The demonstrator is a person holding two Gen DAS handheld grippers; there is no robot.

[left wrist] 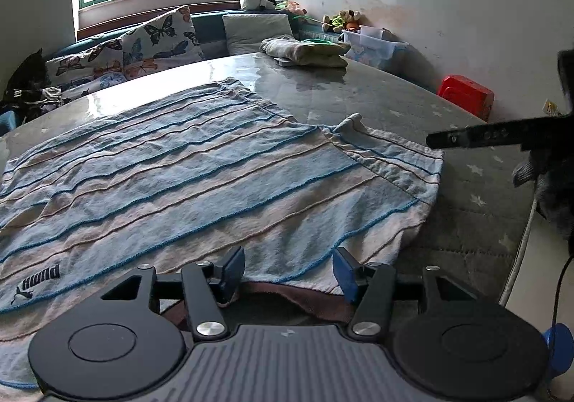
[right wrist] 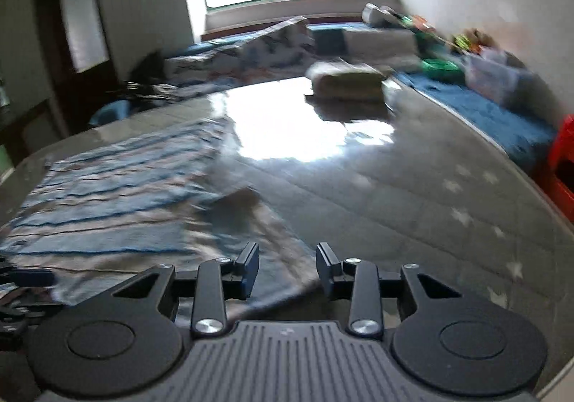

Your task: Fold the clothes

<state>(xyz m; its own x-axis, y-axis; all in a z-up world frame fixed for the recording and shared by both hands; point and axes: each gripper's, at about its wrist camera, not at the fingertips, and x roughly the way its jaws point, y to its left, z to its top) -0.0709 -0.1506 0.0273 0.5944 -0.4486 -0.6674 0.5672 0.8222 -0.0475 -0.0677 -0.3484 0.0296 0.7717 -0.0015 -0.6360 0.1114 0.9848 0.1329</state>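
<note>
A blue, white and tan striped shirt (left wrist: 201,169) with a Puma logo lies spread flat on the grey star-patterned table (left wrist: 448,136). One short sleeve (left wrist: 391,158) points to the right. My left gripper (left wrist: 288,273) is open, over the shirt's near hem and holding nothing. My right gripper (right wrist: 287,267) is open above the shirt's right edge (right wrist: 265,222); the right wrist view is motion-blurred. The shirt (right wrist: 118,194) fills the left of that view. The right gripper's finger (left wrist: 477,137) shows at the right of the left wrist view.
A stack of folded clothes (left wrist: 308,50) sits at the table's far side, also in the right wrist view (right wrist: 348,79). Butterfly cushions (left wrist: 143,47), a clear bin (left wrist: 376,43) and soft toys line the bench behind. A red stool (left wrist: 466,95) stands right of the table.
</note>
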